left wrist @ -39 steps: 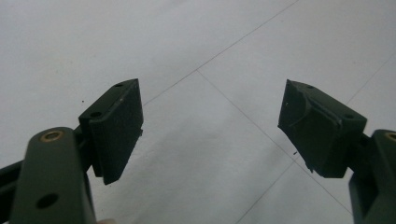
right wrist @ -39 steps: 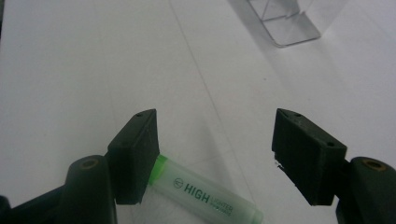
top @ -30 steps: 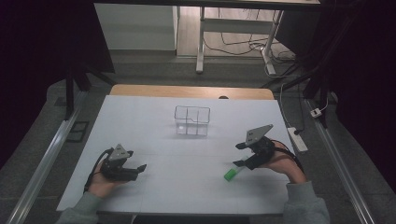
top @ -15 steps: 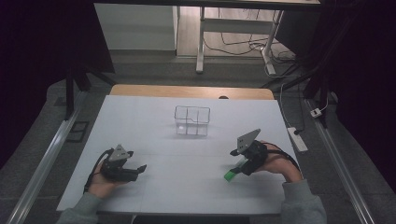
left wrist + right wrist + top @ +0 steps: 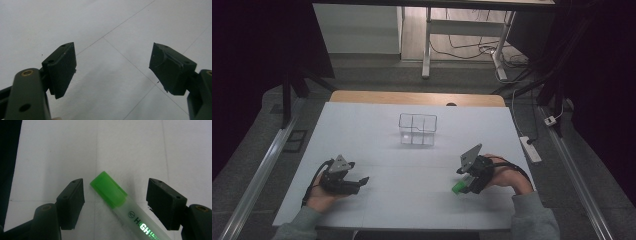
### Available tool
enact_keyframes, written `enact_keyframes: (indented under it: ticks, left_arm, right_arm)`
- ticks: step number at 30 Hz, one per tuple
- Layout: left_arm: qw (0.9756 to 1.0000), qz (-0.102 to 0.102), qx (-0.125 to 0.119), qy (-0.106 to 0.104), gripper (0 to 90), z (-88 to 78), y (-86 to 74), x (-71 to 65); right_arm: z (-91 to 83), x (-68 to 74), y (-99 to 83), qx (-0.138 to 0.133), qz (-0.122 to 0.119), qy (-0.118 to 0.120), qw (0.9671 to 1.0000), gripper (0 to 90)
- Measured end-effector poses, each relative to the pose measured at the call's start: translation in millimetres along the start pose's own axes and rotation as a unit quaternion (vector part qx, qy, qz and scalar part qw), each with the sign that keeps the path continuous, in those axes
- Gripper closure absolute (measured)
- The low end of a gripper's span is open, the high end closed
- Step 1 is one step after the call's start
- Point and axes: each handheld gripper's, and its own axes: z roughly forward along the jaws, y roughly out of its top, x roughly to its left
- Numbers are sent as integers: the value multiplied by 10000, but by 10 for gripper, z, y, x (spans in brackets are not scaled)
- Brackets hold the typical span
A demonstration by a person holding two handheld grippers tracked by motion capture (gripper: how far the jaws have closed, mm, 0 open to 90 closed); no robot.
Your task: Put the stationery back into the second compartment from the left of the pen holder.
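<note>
A green-capped highlighter pen with a translucent frosted barrel (image 5: 117, 202) lay flat on the white table (image 5: 412, 200), near the front edge at about 4 o'clock from the table's centre. It was framed by the right gripper (image 5: 115, 200), whose jaws were spread wide, one on each side of the cap, and neither was seen to touch it. The barrel lay obliquely to the jaws, from 11 o'clock to 5 o'clock in the right gripper view. If the jaws were closed in this pose, the round pen could probably be rolled or turned aside, or caught only at the cap and left hanging loosely. The left gripper (image 5: 112, 67) was held low at about 8 o'clock, its jaws also spread, with only bare table between them. A small clear plastic box with compartments (image 5: 418, 129) stood well apart, at 12 o'clock.
</note>
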Motion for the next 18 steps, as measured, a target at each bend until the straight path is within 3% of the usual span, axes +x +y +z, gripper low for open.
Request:
enact_keyframes:
  ticks: [11,18]
  left_arm:
    - [10000,15,18,8,217,4,-1,-1]
    - [10000,31,25,8,218,4,-1,-1]
  right_arm:
    - [138,-7,-5,337,-145,-18,9993,308]
    - [176,-6,-4,410,-198,-27,9990,337]
